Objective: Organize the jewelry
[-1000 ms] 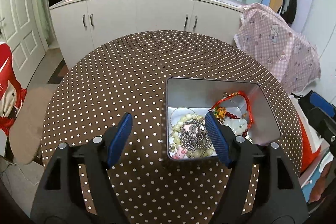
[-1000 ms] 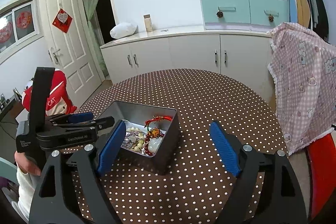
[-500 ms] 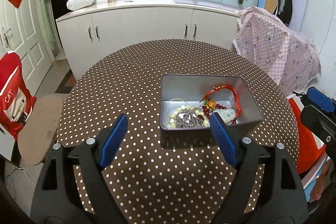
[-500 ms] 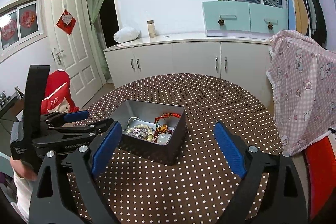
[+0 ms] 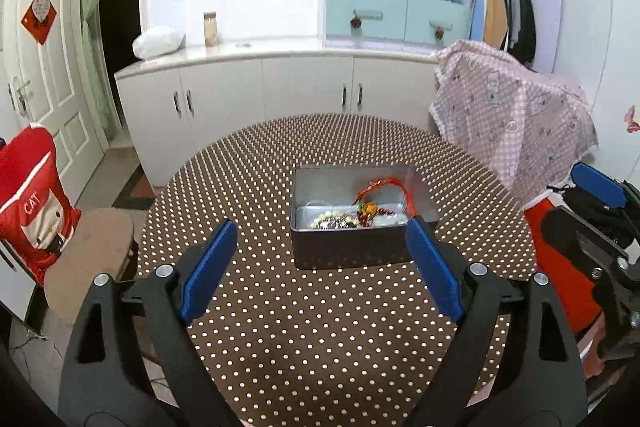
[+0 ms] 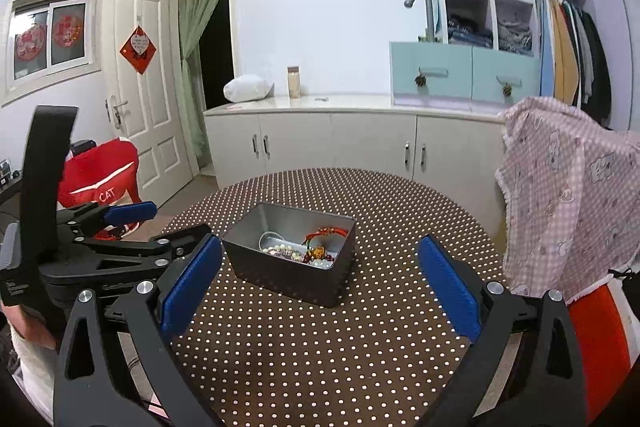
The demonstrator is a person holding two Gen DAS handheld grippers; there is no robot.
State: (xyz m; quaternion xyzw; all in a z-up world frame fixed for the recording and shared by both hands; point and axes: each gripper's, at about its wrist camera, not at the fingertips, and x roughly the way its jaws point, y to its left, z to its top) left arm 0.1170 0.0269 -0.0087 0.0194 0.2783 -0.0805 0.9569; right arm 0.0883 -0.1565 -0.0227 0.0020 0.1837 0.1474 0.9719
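Observation:
A grey metal tin (image 5: 360, 247) (image 6: 280, 273) stands open on the round brown polka-dot table (image 5: 312, 327) (image 6: 360, 327). Inside lie a red cord bracelet (image 5: 384, 187) (image 6: 326, 233), a pearl bead string (image 5: 328, 217) (image 6: 280, 250) and other beaded jewelry. My left gripper (image 5: 320, 267) is open and empty, held back from the tin's near side. My right gripper (image 6: 320, 279) is open and empty, to the tin's right and nearer. The left gripper also shows in the right wrist view (image 6: 132, 223), left of the tin.
White cabinets (image 5: 280, 87) stand behind the table. A pink checked cloth (image 5: 516, 123) drapes a chair at the right. A stool (image 5: 88, 251) and a red bag (image 5: 28, 195) sit at the left.
Both grippers have pulled back and up from the tin, which looks smaller and farther now. The left gripper no longer hovers over the jewelry. Both stay open.

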